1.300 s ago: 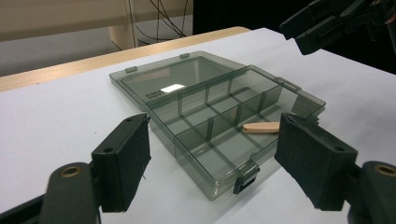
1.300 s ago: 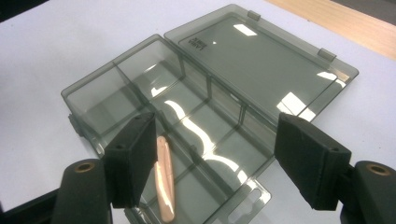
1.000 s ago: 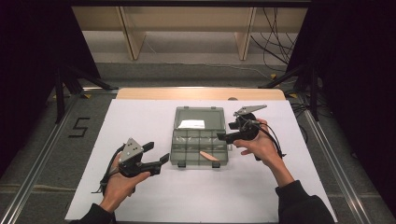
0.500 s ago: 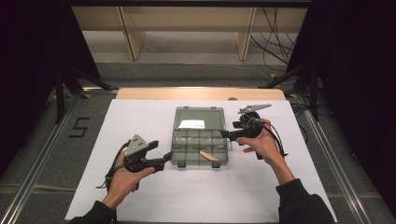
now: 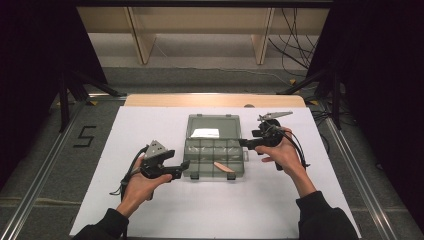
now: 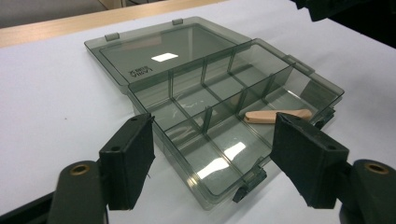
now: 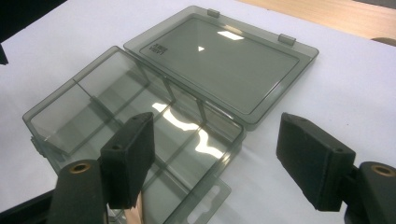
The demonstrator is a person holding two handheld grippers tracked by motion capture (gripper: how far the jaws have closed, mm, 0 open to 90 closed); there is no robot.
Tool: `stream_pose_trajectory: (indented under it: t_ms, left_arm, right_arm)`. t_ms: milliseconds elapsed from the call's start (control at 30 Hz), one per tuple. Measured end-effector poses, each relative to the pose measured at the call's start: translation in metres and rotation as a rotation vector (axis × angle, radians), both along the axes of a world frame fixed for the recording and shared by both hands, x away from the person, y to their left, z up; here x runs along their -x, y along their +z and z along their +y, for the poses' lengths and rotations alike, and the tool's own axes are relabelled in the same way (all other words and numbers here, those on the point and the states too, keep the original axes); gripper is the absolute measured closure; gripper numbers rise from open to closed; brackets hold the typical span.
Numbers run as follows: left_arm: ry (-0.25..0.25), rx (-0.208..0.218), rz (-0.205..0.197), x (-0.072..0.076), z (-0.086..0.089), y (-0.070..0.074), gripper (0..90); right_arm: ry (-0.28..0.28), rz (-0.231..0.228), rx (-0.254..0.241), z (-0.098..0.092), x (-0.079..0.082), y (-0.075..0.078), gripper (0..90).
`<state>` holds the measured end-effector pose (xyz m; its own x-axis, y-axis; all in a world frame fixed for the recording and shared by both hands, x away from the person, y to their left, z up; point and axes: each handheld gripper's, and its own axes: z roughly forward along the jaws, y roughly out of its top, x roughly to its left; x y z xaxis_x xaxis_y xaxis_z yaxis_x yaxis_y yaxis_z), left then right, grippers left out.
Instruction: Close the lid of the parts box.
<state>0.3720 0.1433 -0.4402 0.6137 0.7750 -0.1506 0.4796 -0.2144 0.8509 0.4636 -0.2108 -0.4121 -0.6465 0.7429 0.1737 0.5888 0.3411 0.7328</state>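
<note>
A clear grey compartment box (image 5: 191, 156) lies open in the middle of the white sheet, its lid (image 5: 212, 125) flat behind it. A small tan wooden piece (image 5: 224, 167) rests in the front right compartment, and it lies beyond the jaws as wooden piece (image 6: 278, 115) in the left gripper view. My left gripper (image 5: 182, 167) stands open at the box's front left corner, nothing between its jaws; the box wall (image 6: 327, 88) lies ahead of left gripper (image 6: 212, 135). My right gripper (image 5: 243, 143) is open beside the box's right edge. There the right gripper (image 7: 217, 130) hangs over the box rim (image 7: 74, 79) and lid (image 7: 224, 56).
The white sheet (image 5: 150, 125) covers the table, with a wooden strip (image 5: 215, 100) along its far edge. Metal rails (image 5: 45, 170) run down both sides. A "5" mark (image 5: 85, 136) is on the floor at left. Cables (image 5: 300, 30) lie at the back right.
My left gripper has moved right, up to the box's front left corner. The right gripper has stayed by the box's right edge.
</note>
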Motion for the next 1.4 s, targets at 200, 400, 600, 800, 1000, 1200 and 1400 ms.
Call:
stream_pose_trajectory:
  t_ms: [200, 400, 600, 800, 1000, 1200, 1400]
  left_arm:
    - [0.004, -0.027, 0.024, -0.007, -0.005, -0.004, 29.5]
    - [0.006, -0.075, 0.050, -0.016, -0.008, -0.008, 32.6]
    - [-0.033, -0.155, 0.124, -0.024, -0.004, -0.014, 36.9]
    - [-0.024, -0.163, 0.135, -0.026, -0.006, -0.015, 40.1]
    - [-0.010, -0.156, 0.153, -0.028, -0.006, -0.017, 43.5]
    - [-0.011, -0.160, 0.162, -0.032, -0.003, -0.016, 49.2]
    - [0.002, -0.161, 0.176, -0.033, -0.005, -0.016, 55.0]
  right_arm:
    - [-0.009, 0.010, -0.001, -0.003, -0.001, 0.000, 28.5]
    - [-0.015, 0.027, 0.005, -0.005, -0.004, -0.002, 28.4]
    - [-0.042, 0.031, -0.008, -0.006, -0.008, -0.006, 28.4]
    - [-0.060, 0.037, -0.009, -0.007, -0.012, -0.010, 28.4]
    - [-0.083, 0.038, -0.025, -0.008, -0.015, -0.014, 28.4]
    - [-0.078, 0.054, 0.001, -0.010, -0.018, -0.014, 28.4]
    - [-0.079, 0.046, 0.001, -0.009, -0.020, -0.014, 28.5]
